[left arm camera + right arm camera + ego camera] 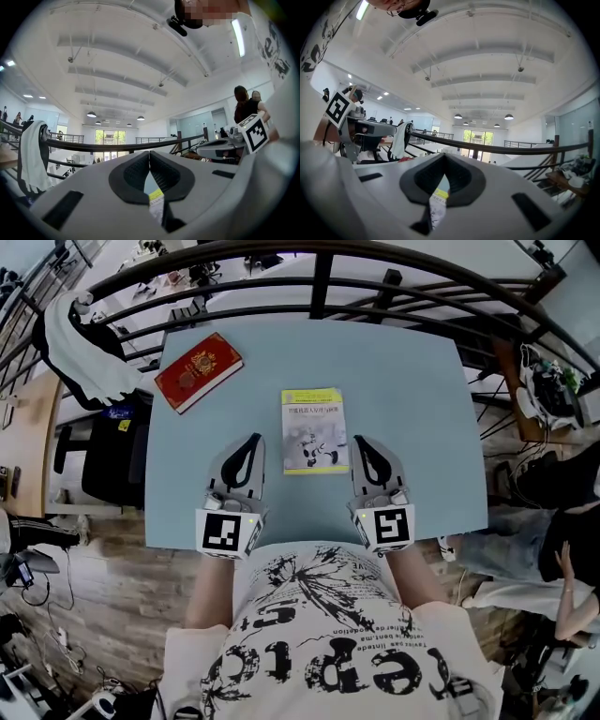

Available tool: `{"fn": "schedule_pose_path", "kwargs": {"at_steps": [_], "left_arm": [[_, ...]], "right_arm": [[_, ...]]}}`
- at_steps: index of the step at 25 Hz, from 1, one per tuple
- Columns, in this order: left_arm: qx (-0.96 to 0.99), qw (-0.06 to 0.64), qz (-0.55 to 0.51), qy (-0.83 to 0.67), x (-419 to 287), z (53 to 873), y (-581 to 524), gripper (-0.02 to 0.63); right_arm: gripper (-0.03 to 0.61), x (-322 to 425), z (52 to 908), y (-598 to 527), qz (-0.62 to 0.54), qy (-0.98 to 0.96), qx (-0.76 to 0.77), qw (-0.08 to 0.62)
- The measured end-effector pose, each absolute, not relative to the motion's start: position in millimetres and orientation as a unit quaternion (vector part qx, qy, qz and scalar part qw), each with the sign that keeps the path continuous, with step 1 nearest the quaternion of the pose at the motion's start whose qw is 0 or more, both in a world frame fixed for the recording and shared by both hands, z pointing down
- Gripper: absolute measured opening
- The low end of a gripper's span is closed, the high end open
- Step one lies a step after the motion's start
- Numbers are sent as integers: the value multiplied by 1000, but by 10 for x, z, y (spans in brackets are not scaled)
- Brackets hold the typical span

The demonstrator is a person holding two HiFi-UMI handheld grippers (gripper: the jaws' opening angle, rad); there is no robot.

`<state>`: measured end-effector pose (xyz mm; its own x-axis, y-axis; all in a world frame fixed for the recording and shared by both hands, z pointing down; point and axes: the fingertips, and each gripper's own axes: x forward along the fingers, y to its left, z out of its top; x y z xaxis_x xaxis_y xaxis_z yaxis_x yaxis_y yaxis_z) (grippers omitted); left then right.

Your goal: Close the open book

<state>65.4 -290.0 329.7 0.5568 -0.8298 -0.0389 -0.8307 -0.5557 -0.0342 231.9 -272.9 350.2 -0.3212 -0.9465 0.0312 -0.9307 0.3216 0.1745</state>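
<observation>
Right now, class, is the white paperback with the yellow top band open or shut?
Shut: the white paperback lies flat on the pale blue table, one cover showing, no pages spread.

Two books (198, 371) (314, 430), two grippers (253, 441) (359, 442), one table (412, 409).

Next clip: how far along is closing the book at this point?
Done, by the look of it: the white-and-yellow book lies closed, cover up, on the table; the red book is closed too. In hand: nothing. The left gripper and right gripper rest either side of it, jaws together. Left: no open book in view.
</observation>
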Motion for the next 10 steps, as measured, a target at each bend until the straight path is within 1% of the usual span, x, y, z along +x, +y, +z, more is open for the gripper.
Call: {"fn": "schedule_pose_path", "kwargs": {"at_steps": [10], "left_arm": [[-882,26,-9,471,697,3344,-2982,20]], "right_arm": [[8,2377,3576,-2794,-59,-807,582,82]]}}
